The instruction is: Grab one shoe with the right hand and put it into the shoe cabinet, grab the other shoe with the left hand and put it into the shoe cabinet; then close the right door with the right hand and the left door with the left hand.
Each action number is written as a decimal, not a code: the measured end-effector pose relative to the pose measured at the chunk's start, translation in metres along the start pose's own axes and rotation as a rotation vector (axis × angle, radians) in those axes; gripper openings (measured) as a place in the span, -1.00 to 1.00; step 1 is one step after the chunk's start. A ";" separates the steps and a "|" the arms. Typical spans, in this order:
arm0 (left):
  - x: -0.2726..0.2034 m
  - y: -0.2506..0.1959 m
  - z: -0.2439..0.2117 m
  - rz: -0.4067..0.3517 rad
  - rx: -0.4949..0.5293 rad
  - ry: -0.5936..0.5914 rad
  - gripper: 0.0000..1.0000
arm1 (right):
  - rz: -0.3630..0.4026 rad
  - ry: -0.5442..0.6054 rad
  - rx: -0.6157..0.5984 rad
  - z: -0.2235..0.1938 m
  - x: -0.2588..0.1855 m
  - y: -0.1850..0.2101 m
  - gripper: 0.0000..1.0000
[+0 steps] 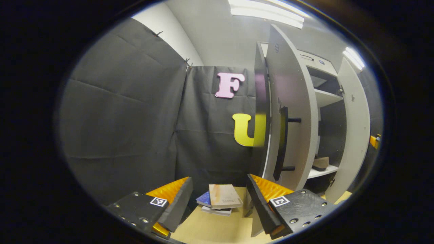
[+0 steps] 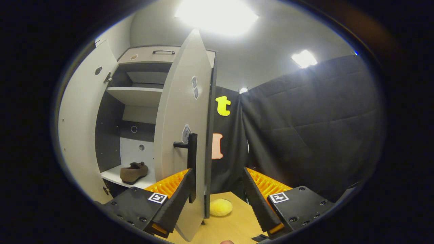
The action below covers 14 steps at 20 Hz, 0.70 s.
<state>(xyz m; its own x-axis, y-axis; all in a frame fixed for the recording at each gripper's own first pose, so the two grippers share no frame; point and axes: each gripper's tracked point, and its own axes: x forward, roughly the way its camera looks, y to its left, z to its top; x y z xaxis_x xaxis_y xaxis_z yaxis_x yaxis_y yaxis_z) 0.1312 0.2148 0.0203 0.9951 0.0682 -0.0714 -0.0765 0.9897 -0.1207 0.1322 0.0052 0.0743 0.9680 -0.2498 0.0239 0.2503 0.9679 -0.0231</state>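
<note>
In the right gripper view a brown shoe (image 2: 134,172) lies at eight o'clock on the shoe cabinet's (image 2: 135,96) low shelf; whether its mate is in too, I cannot tell. Both doors stand open: the right gripper (image 2: 215,195), jaws spread and empty, nears the right door's (image 2: 184,112) handle (image 2: 192,159), while the left gripper (image 1: 219,200), jaws likewise spread, faces the left door (image 1: 291,112) at two o'clock, so both closings seem left.

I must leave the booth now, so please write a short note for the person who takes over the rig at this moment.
Left gripper: open, holds nothing, near the left door.
Right gripper: open, holds nothing, at the right door by its handle.
A brown shoe lies on the cabinet's lower shelf; a second shoe I cannot make out.
Both doors stand open.
Left: check the second shoe, close the right door, then the left.
</note>
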 end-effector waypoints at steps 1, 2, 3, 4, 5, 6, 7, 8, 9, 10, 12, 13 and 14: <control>-0.002 0.001 0.001 0.000 0.002 -0.002 0.93 | 0.015 -0.001 0.008 0.000 0.001 0.008 0.80; -0.003 0.001 0.003 -0.001 0.003 -0.004 0.93 | 0.037 0.001 0.012 0.000 0.002 0.017 0.82; -0.004 0.002 0.003 0.001 0.006 -0.006 0.93 | 0.061 0.000 0.018 0.000 0.004 0.028 0.82; -0.004 0.003 0.005 0.002 0.010 -0.007 0.93 | 0.085 0.004 0.022 0.000 0.006 0.037 0.82; -0.005 0.003 0.008 0.004 0.014 -0.010 0.93 | 0.106 0.004 0.027 0.000 0.007 0.048 0.82; -0.004 0.004 0.010 0.005 0.019 -0.014 0.93 | 0.120 -0.004 0.027 0.002 0.008 0.056 0.87; -0.001 0.006 0.013 0.010 0.024 -0.017 0.93 | 0.132 -0.012 0.024 0.004 0.009 0.062 0.88; 0.002 0.008 0.016 0.015 0.027 -0.022 0.93 | 0.143 -0.020 0.020 0.006 0.008 0.068 0.82; 0.006 0.008 0.019 0.017 0.027 -0.026 0.93 | 0.154 -0.025 0.014 0.007 0.007 0.073 0.82; 0.006 0.007 0.021 0.014 0.022 -0.029 0.93 | 0.165 -0.028 0.008 0.007 0.006 0.079 0.94; 0.010 0.001 0.028 -0.006 0.003 -0.039 0.94 | 0.174 -0.028 -0.003 0.006 0.002 0.083 0.95; 0.013 -0.005 0.031 -0.022 -0.006 -0.047 0.94 | 0.177 -0.024 -0.003 0.004 0.000 0.084 0.95; 0.016 -0.011 0.034 -0.039 -0.015 -0.055 0.94 | 0.177 -0.018 -0.003 0.003 -0.001 0.084 0.95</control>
<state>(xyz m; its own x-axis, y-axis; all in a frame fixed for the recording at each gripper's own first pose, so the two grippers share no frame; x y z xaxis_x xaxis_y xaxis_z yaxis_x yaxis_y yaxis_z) 0.1504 0.2088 0.0541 0.9993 0.0366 -0.0121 -0.0379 0.9898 -0.1373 0.1520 0.0873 0.0749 0.9965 -0.0754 0.0373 0.0766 0.9966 -0.0315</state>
